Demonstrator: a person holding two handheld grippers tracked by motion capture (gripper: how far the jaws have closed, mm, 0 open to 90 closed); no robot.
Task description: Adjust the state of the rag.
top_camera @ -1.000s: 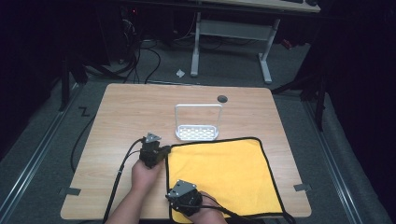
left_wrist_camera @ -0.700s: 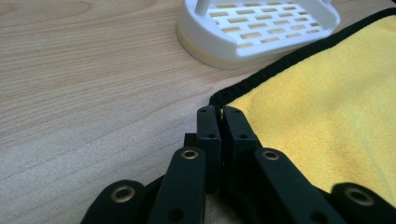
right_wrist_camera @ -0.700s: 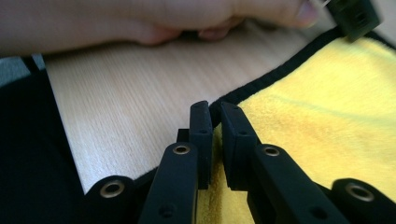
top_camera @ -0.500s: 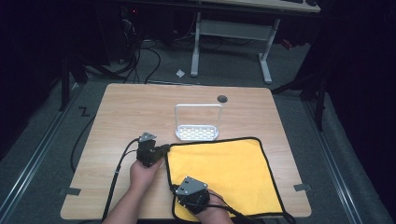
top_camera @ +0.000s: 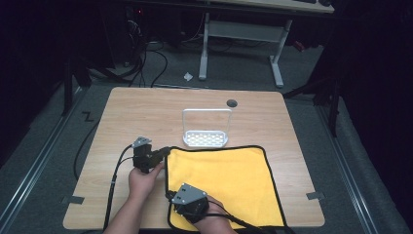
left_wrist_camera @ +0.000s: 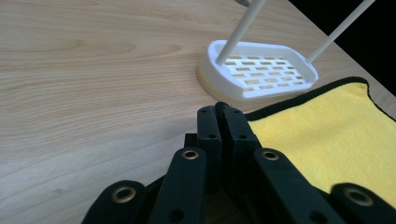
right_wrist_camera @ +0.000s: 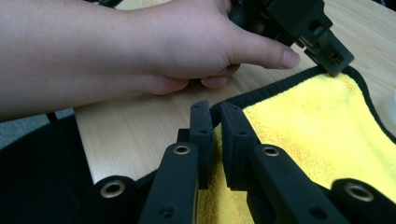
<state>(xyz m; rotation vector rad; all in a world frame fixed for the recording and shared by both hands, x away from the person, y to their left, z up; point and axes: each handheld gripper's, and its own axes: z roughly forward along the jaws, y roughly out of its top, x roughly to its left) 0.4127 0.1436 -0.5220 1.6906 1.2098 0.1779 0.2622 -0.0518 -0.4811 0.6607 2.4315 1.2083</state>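
A yellow cloth [top_camera: 229, 185] with black trim lies flat on the right half of the wooden table [top_camera: 146, 112]. My left gripper [top_camera: 167, 151] is shut on the cloth's far left corner; in the left gripper view the jaws [left_wrist_camera: 222, 112] meet where the trim ends. My right gripper [top_camera: 171, 195] holds the near left edge. Its jaws [right_wrist_camera: 212, 109] have just been closing, and yellow cloth [right_wrist_camera: 303, 126] sits pinched between them. The right gripper view also has the left hand and the left gripper [right_wrist_camera: 334, 63] at the corner.
A white slotted dish [top_camera: 205, 138] with an upright wire loop stands just beyond the cloth's far edge, close to my left gripper [left_wrist_camera: 261, 72]. A round cable hole [top_camera: 232, 103] sits near the table's back edge. Cables trail off the left side.
The left gripper has shifted a little to the left with the cloth corner. The right gripper has risen slightly with the near edge in its jaws.
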